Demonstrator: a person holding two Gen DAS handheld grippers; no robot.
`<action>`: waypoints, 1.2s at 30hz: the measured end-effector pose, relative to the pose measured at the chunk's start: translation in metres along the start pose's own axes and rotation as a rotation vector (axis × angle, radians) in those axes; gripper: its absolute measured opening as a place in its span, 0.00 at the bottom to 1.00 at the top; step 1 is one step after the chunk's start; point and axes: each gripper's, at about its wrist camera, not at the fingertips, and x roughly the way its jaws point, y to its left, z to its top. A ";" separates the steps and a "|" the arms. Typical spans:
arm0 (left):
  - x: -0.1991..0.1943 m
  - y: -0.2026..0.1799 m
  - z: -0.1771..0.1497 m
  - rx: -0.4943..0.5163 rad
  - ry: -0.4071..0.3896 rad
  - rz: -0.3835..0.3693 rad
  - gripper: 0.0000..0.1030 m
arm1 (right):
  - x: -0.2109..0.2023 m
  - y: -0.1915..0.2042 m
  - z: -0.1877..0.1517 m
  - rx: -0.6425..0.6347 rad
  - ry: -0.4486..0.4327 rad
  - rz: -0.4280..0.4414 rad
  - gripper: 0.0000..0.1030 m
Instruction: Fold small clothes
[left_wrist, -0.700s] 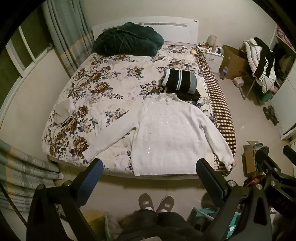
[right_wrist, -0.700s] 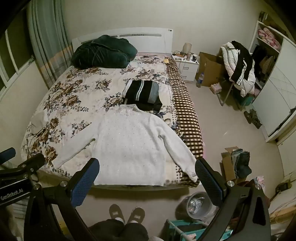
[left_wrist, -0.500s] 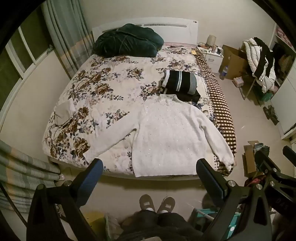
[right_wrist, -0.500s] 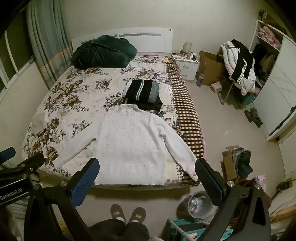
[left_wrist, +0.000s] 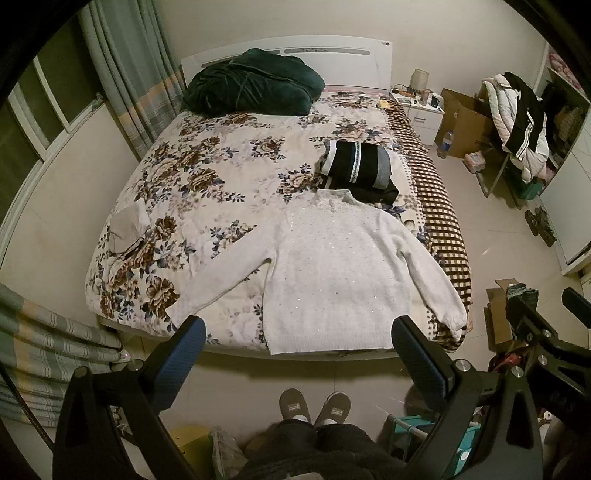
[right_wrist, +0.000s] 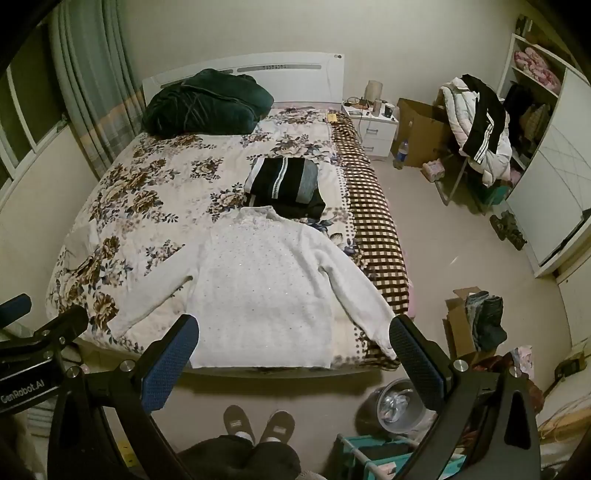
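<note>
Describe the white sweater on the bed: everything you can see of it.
The white sweater looks like a soft, fuzzy knit dotted with small shiny sequins and has a high collar. It lies flat and unfolded near the foot of the bed, hem toward the person, collar toward the headboard, both long sleeves spread out diagonally. The right cuff reaches the checked blanket at the bed's edge. The collar lies against the dark folded pile. Neither gripper touches it.
</note>
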 end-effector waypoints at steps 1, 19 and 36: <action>0.000 0.000 0.000 -0.001 -0.001 0.000 1.00 | 0.001 -0.001 0.000 0.000 0.001 0.000 1.00; 0.000 -0.001 0.000 0.001 -0.002 -0.003 1.00 | -0.002 0.011 0.002 -0.006 0.006 0.002 1.00; 0.000 0.000 0.000 -0.001 -0.003 -0.006 1.00 | -0.001 0.012 0.004 -0.005 0.010 0.001 1.00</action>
